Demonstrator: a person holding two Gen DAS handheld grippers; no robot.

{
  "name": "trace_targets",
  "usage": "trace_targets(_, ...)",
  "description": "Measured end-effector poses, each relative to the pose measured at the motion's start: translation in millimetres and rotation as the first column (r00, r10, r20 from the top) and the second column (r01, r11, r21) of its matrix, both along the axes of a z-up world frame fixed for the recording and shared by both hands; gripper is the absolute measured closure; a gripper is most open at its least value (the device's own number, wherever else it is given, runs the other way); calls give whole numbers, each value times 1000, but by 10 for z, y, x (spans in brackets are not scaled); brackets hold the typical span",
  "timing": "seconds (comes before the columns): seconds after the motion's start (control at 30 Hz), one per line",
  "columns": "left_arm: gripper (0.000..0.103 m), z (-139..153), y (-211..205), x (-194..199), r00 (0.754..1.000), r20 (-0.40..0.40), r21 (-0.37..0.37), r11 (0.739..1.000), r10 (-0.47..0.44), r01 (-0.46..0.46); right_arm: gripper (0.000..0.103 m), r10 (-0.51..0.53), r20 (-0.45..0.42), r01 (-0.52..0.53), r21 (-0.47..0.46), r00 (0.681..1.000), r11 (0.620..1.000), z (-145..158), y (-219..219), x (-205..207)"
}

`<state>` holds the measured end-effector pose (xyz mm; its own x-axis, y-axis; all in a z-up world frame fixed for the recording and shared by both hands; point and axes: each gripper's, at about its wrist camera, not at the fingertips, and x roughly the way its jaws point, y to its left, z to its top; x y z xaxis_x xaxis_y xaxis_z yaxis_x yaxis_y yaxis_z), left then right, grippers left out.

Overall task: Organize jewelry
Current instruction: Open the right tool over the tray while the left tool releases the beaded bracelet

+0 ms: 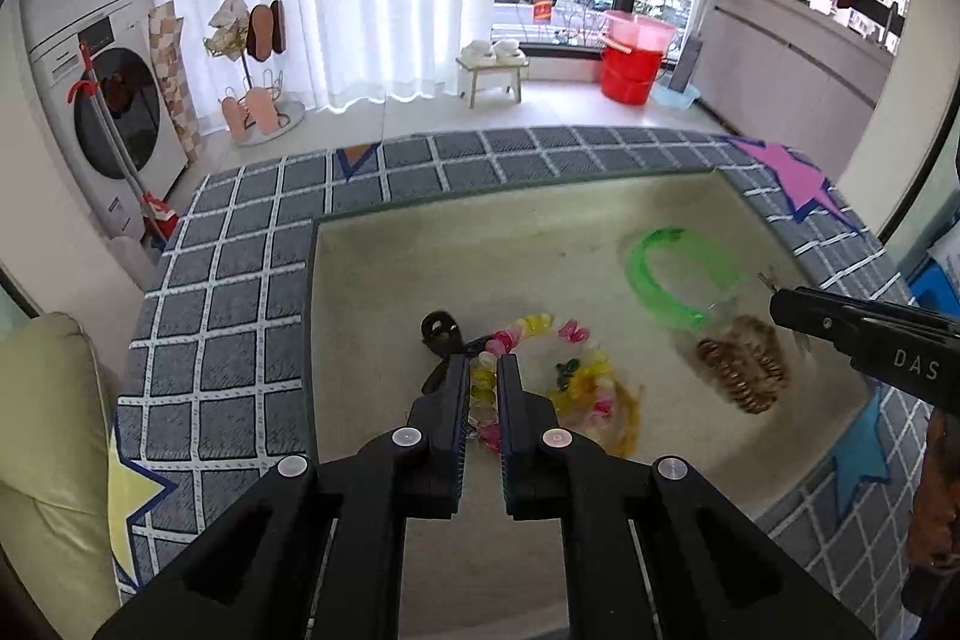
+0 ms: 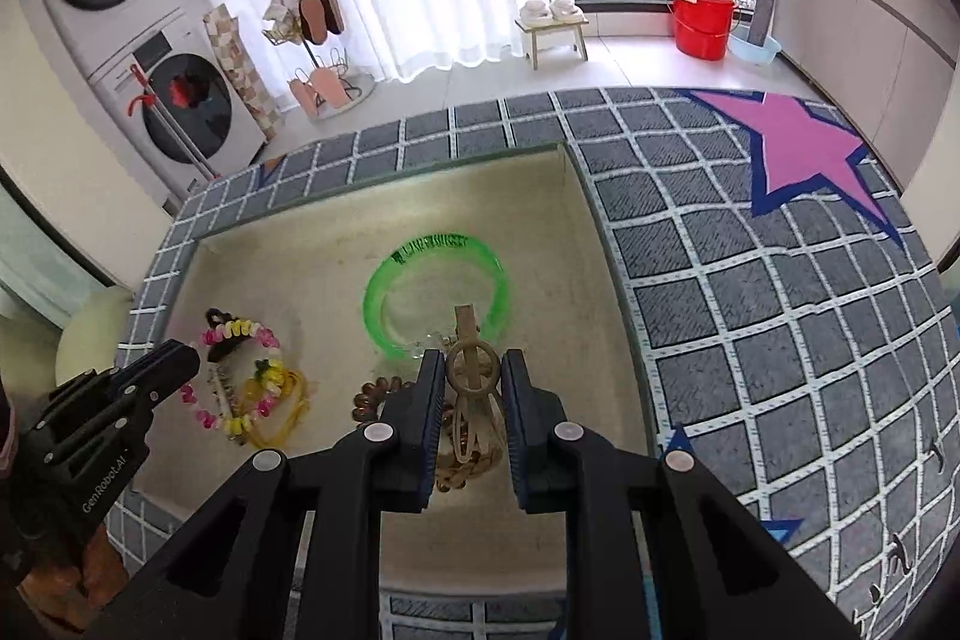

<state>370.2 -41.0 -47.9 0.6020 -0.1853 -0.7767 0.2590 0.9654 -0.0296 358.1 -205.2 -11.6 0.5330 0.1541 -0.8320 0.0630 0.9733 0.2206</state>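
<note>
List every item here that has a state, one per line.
left gripper: jaws narrowly apart around the pink-and-yellow bead strand; grip unclear.
right gripper: shut on the tan ring clasp.
green bangle: lying flat, untouched.
brown coil bracelet: lying loose.
black clip: lying beside the beads.

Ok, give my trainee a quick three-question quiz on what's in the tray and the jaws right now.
1. True or false: the green bangle lies inside the tray.
2. Fill in: in the right wrist view, the bead bracelet lies to the ___ of the green bangle.
3. What sits between the jaws of the right gripper? A) green bangle B) tan ring piece C) bead bracelet
Key: 1 true; 2 left; 3 B.
</note>
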Motion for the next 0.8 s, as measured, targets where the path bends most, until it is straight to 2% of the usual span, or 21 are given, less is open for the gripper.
trace_targets(0.27, 79, -122, -87, 2, 1000, -10, 75, 997, 2, -1, 82, 7, -25, -8, -7, 1000, 1000, -179, 19, 29)
trace_targets(0.47, 79, -126, -135, -15, 1000, -4, 98, 995, -3, 3, 80, 12, -26, -12, 0, 1000, 1000, -197, 17, 71)
trace_targets(0.57, 79, -111, -151, -37, 1000, -1, 101, 995, -9, 9, 60, 14, -22, -14, 23, 1000, 1000, -186, 7, 75)
trace_targets(0.63, 79, -101, -173, -51, 1000, 3, 100, 995, -10, 9, 56, 16, -15, -16, 18, 1000, 1000, -171, 18, 70)
trace_targets(0.77, 79, -78, -184, -66, 1000, 8, 108, 994, -5, 4, 37, -1, 14, 1, 38, 1000, 999, -101, 8, 27)
trace_targets(0.8, 79, -67, -181, -75, 1000, 9, 110, 994, -3, 2, 36, -7, 20, 6, 48, 1000, 999, -85, -5, 19)
